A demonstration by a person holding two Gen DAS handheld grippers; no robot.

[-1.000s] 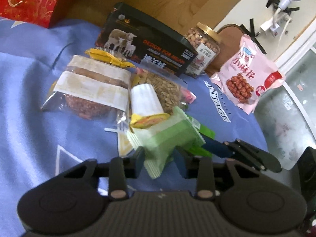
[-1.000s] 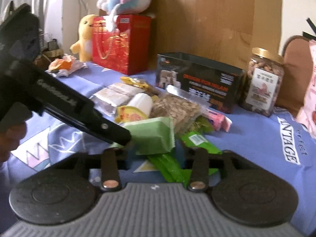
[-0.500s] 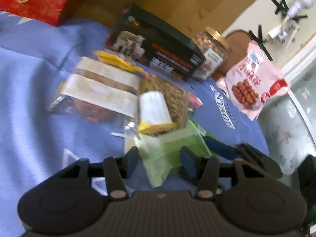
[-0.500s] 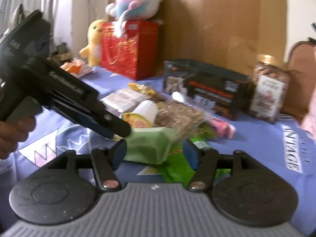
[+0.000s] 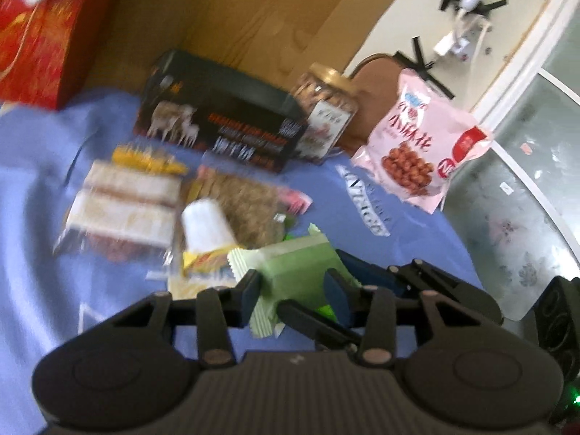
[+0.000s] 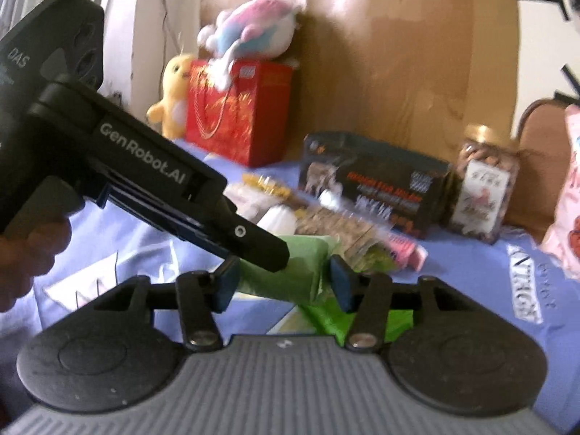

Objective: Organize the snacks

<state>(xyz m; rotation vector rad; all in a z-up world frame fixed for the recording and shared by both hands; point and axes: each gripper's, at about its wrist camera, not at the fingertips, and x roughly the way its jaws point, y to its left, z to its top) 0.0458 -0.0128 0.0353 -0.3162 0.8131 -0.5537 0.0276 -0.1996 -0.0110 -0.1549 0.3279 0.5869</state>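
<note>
A light green snack packet (image 5: 295,275) lies at the near side of a pile of snacks on the blue cloth (image 5: 32,217). My left gripper (image 5: 293,291) is open, its fingers on either side of the packet. My right gripper (image 6: 284,282) is open too, with the same green packet (image 6: 297,270) between its fingers; the left gripper's body (image 6: 145,181) crosses in front of it. The pile holds a white cup-shaped snack (image 5: 204,223), a brown grain bar (image 5: 246,203), white-labelled packs (image 5: 123,203) and a bright green wrapper (image 6: 326,317).
A black box with sheep on it (image 5: 221,127), a jar of nuts (image 5: 322,116) and a pink snack bag (image 5: 420,145) stand behind the pile. A red gift bag (image 6: 235,123) with plush toys stands far left. A glass table (image 5: 507,224) lies to the right.
Both grippers have opened wider around the green packet. Both views have lifted and shifted, with motion blur. The packet sits between both pairs of fingers.
</note>
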